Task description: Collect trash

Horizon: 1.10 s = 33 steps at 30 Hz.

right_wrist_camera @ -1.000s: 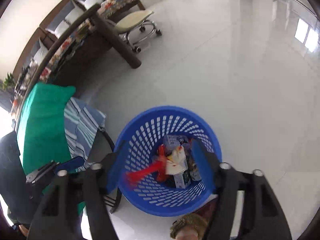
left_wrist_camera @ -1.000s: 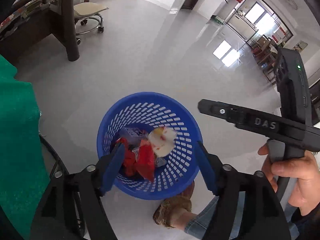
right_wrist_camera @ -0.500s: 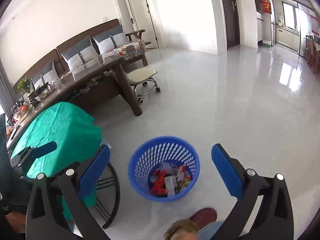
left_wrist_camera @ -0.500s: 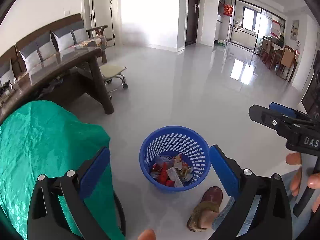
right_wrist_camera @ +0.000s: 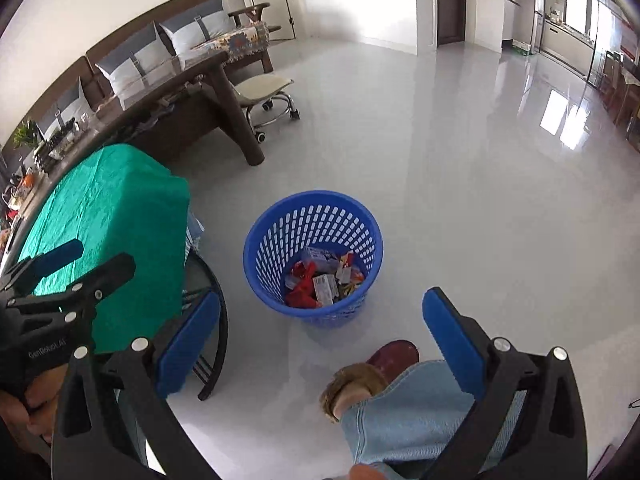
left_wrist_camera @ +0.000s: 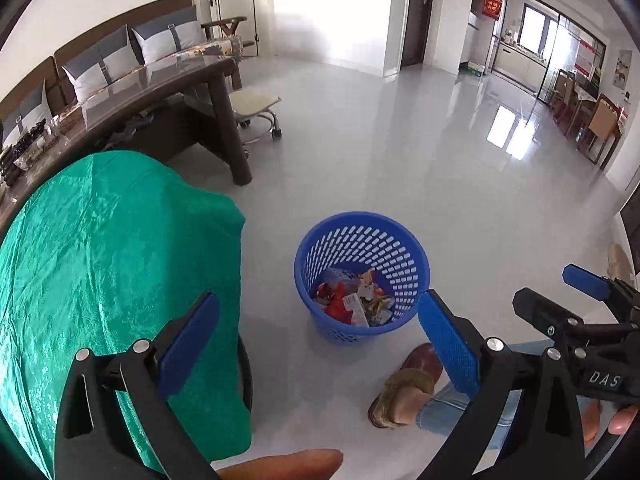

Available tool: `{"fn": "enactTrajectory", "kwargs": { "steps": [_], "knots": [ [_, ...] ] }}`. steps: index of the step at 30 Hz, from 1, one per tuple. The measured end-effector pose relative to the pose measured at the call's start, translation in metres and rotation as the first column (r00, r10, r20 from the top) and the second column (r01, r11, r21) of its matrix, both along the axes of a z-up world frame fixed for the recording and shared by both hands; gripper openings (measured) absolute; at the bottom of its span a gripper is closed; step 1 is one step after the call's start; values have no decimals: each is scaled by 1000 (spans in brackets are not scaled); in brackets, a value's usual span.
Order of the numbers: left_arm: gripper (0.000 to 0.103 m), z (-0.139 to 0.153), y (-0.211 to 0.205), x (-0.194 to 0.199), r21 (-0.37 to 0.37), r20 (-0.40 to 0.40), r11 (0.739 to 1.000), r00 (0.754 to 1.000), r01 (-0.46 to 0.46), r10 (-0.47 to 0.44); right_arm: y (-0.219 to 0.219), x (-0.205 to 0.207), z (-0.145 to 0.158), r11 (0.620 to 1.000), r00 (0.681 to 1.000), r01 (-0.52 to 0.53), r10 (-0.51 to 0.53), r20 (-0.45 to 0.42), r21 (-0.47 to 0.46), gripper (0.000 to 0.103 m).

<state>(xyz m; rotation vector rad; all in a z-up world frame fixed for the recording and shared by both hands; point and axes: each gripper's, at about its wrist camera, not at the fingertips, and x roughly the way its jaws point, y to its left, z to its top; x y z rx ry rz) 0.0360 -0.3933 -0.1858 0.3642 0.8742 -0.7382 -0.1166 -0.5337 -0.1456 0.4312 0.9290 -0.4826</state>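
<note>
A blue slotted waste basket [left_wrist_camera: 362,240] stands on the floor and also shows in the right wrist view [right_wrist_camera: 312,220]. It holds crumpled trash [left_wrist_camera: 352,298], red and white wrappers and small cartons, seen too in the right wrist view [right_wrist_camera: 324,282]. My left gripper [left_wrist_camera: 320,340] is open and empty, held high above and in front of the basket. My right gripper [right_wrist_camera: 320,340] is open and empty, also high above the basket. Each gripper shows in the other's view, the right [left_wrist_camera: 576,312] and the left [right_wrist_camera: 64,264].
A table under a green cloth [left_wrist_camera: 100,260] stands left of the basket. Behind it are a long dark wooden table [left_wrist_camera: 160,96], a rolling stool [left_wrist_camera: 256,104] and a sofa. The person's foot [left_wrist_camera: 404,388] is just in front of the basket. Glossy floor stretches beyond.
Both grippers have risen well away from the basket and tilted up toward the room. The trash that was falling a second ago now lies in the basket.
</note>
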Motion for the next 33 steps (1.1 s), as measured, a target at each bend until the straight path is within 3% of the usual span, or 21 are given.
{"fn": "enactTrajectory", "kwargs": {
  "steps": [12, 33],
  "knots": [
    [98, -9, -3, 2, 61, -37, 998, 999, -5, 7, 13, 3, -1, 1000, 998, -28, 28, -48, 7, 98],
    [98, -16, -8, 6, 87, -40, 996, 999, -17, 21, 17, 6, -2, 999, 997, -30, 31, -64, 18, 98]
  ]
}}
